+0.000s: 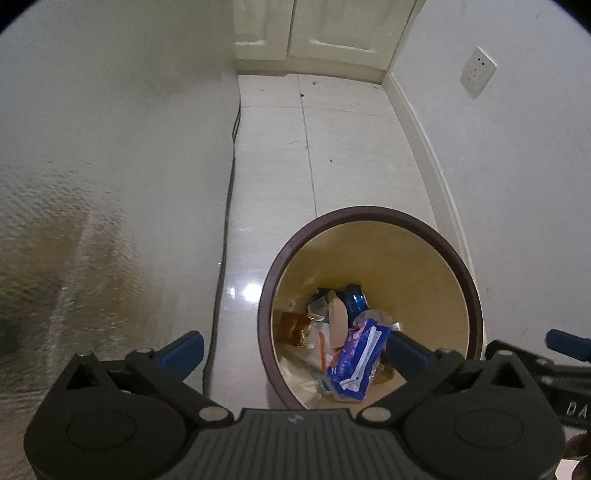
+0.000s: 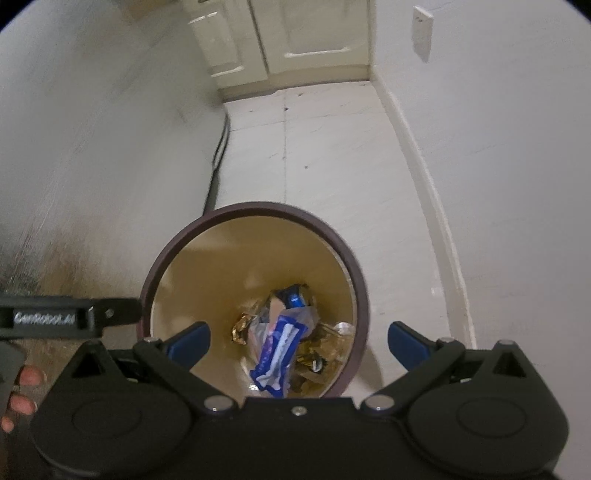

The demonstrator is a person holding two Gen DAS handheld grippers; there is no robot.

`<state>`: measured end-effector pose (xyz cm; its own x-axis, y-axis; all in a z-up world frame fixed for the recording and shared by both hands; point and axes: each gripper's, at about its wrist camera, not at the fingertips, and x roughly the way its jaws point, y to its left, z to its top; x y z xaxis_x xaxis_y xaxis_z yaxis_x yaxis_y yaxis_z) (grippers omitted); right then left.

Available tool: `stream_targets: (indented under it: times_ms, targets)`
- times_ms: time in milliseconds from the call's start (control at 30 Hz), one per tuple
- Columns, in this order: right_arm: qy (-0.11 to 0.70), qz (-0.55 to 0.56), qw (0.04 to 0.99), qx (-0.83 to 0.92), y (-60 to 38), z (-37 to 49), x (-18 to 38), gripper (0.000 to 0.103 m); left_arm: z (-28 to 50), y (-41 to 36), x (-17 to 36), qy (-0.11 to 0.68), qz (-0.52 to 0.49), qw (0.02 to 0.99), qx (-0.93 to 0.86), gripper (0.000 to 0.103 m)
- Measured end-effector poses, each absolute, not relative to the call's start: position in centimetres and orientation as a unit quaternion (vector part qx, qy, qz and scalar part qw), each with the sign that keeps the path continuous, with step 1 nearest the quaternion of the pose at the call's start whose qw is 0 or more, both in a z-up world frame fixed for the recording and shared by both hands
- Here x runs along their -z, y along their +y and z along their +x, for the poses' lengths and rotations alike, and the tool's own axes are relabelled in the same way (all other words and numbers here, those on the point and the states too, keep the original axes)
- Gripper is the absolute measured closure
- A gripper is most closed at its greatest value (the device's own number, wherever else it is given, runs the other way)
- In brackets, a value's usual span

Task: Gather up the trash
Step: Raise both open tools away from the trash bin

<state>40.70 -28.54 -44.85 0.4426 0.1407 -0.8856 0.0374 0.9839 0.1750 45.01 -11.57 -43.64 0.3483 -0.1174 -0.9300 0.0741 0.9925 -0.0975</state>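
A round bin with a dark brown rim (image 1: pixel 369 211) (image 2: pixel 258 206) and a yellowish inside stands on the pale tiled floor. It holds several pieces of trash. A blue and white wrapper (image 1: pixel 360 354) (image 2: pixel 280 350) lies on top, with a gold wrapper (image 1: pixel 299 326) (image 2: pixel 242 326) and a dark blue pack (image 1: pixel 354 297) (image 2: pixel 293 295) beside it. My left gripper (image 1: pixel 295 350) hangs over the bin's left rim, jaws wide open and empty. My right gripper (image 2: pixel 299 339) hovers above the bin's mouth, also open and empty.
The bin sits in a narrow corridor between a white panel on the left and a wall with a socket (image 1: pixel 478 72) on the right. A dark cable (image 1: pixel 226 221) runs along the left panel's foot. Cabinet doors (image 1: pixel 314 33) close the far end. A person's fingers (image 2: pixel 26 391) show at the lower left.
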Motion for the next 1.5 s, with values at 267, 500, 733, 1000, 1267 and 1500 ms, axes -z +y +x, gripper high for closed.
stream_targets:
  times_ms: [267,500,733,1000,1267,1500]
  targets:
    - [0.518,0.093,0.85,0.015,-30.1,39.1,42.0,0.0,42.7,-11.5,40.4,0.557,-0.008,0.829,0.056,0.0]
    - [0.508,0.086,0.857,0.009,-30.5,36.9,37.7,0.0,39.9,-11.7,35.7,0.531,0.008,0.845,0.059,0.0]
    - [0.476,0.099,0.874,0.01,-30.8,33.6,32.2,0.0,36.6,-12.0,30.4,0.498,0.004,0.864,0.07,0.0]
    - [0.437,0.107,0.893,0.015,-31.4,29.1,26.3,0.0,32.2,-12.4,24.9,0.465,0.009,0.881,0.083,0.0]
    - [0.4,0.098,0.911,0.023,-31.3,25.0,21.3,0.0,28.3,-12.5,19.7,0.433,0.005,0.896,0.096,0.0]
    - [0.364,0.095,0.926,0.024,-30.8,21.7,16.2,0.0,25.0,-11.9,15.1,0.4,0.007,0.912,0.088,0.0]
